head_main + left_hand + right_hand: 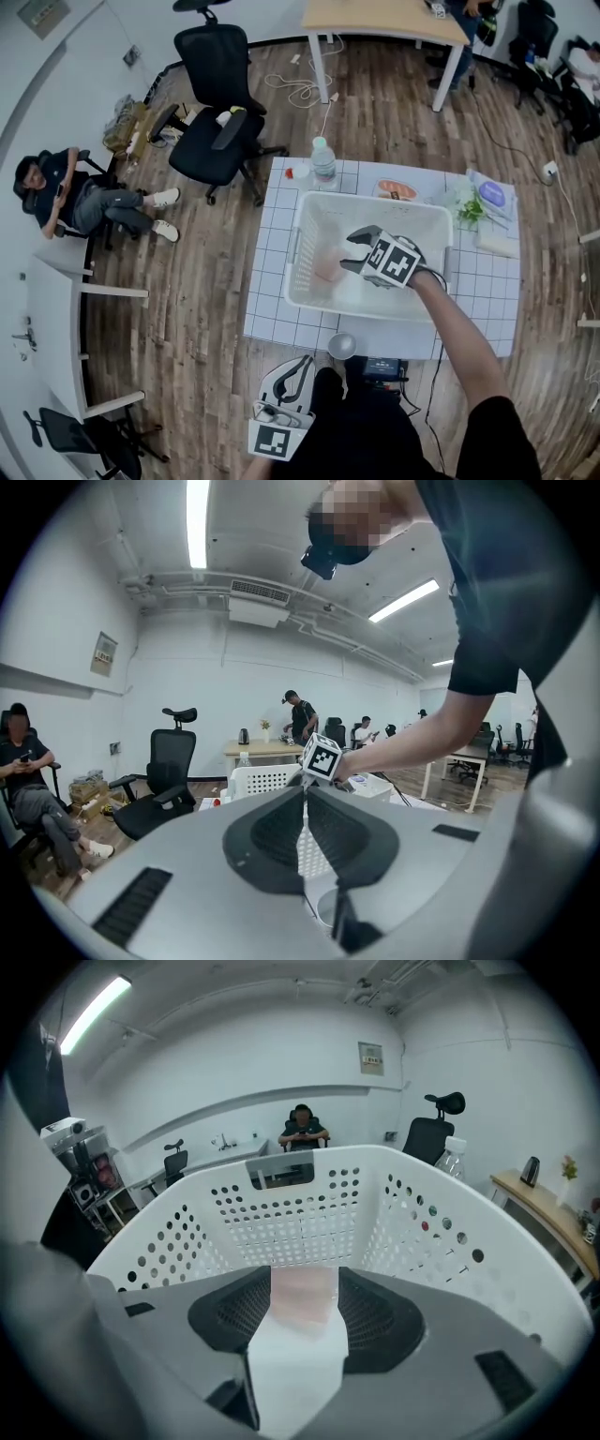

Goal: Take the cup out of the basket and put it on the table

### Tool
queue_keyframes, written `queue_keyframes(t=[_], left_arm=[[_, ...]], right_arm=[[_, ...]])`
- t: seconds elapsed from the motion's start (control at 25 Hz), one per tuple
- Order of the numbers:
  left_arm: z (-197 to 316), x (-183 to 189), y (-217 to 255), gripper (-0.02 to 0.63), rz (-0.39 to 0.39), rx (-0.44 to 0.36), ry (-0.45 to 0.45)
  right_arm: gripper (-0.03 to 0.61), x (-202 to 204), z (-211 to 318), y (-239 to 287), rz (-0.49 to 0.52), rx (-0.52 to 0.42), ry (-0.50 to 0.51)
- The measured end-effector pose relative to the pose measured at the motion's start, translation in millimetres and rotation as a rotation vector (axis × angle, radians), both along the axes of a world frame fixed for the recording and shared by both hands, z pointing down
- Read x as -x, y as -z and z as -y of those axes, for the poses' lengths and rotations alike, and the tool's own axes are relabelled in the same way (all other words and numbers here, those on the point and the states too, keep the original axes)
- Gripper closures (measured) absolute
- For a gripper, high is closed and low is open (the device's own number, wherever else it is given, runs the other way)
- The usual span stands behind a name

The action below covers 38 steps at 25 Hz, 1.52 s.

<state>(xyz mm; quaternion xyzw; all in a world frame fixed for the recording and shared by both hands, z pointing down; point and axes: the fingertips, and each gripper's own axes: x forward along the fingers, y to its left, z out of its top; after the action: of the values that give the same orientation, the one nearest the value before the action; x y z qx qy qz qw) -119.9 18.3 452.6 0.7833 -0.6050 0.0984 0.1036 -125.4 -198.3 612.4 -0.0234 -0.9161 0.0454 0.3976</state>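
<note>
Right gripper view: pale pink translucent cup (pixel 302 1296) between wide-apart jaws
Right gripper (pixel 349 251): inside white perforated plastic basket (pixel 375 201)
Left gripper (pixel 304 801): jaws together, empty

place: office; signs: swivel chairs (pixel 214 141); desks (pixel 384 17); ceiling strip lights (pixel 197 522); wood floor (pixel 187 309)

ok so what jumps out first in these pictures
A big white perforated basket sits in the middle of the white grid table. The right gripper reaches into it with jaws wide apart, and a pale pink cup is lined up just ahead of them. The left gripper is shut and empty, held low off the table's near edge.
</note>
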Motion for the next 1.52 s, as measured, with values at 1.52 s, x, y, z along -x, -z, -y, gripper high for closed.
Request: queue_keyframes(t=[1.52], left_arm=[[-13.1, 19.6, -5.7, 0.604, 0.039, 0.041, 0.071]], right_arm=[[0.457, 29.4, -31.0, -69.8, -0.056, 0.292, 0.059]])
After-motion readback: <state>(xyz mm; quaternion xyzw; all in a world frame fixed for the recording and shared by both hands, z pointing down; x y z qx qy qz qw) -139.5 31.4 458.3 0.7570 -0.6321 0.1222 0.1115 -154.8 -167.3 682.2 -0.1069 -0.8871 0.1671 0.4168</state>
